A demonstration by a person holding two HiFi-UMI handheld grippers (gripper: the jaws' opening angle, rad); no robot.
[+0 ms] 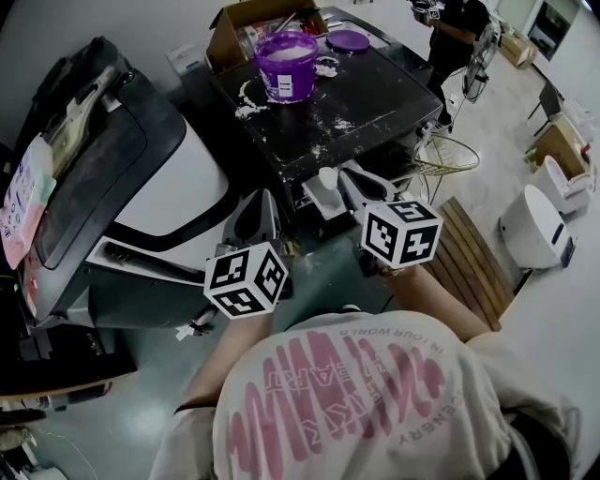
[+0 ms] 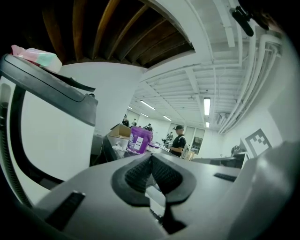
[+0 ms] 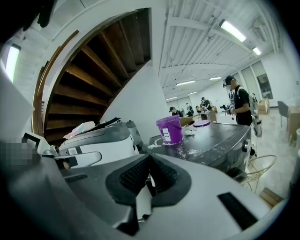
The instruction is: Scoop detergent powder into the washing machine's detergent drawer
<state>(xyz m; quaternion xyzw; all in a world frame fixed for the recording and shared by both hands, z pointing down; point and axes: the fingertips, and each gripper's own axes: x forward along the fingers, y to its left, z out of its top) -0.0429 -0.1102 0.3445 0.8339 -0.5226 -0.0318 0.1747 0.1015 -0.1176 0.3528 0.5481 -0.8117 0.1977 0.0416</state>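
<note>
A purple detergent tub point(image 1: 286, 64) stands open on a dark, powder-dusted machine top point(image 1: 366, 98); it also shows far ahead as the tub point(image 2: 139, 139) and the tub point(image 3: 169, 130). Below that top's front edge, a white scoop point(image 1: 328, 178) sits at the tip of my right gripper point(image 1: 349, 178). In the right gripper view the right gripper point(image 3: 149, 164) is shut on the scoop's thin white handle point(image 3: 143, 201). My left gripper point(image 1: 261, 204) points the same way, just left of it. Seen in its own view, the left gripper point(image 2: 150, 161) has its pads meeting. The drawer itself is not clearly visible.
The tub's purple lid point(image 1: 348, 40) and a cardboard box point(image 1: 246, 26) lie at the back of the dark top. A white machine with a dark lid point(image 1: 141, 178) stands to the left. A person point(image 1: 455, 28) stands beyond; a wooden pallet point(image 1: 469, 258) lies right.
</note>
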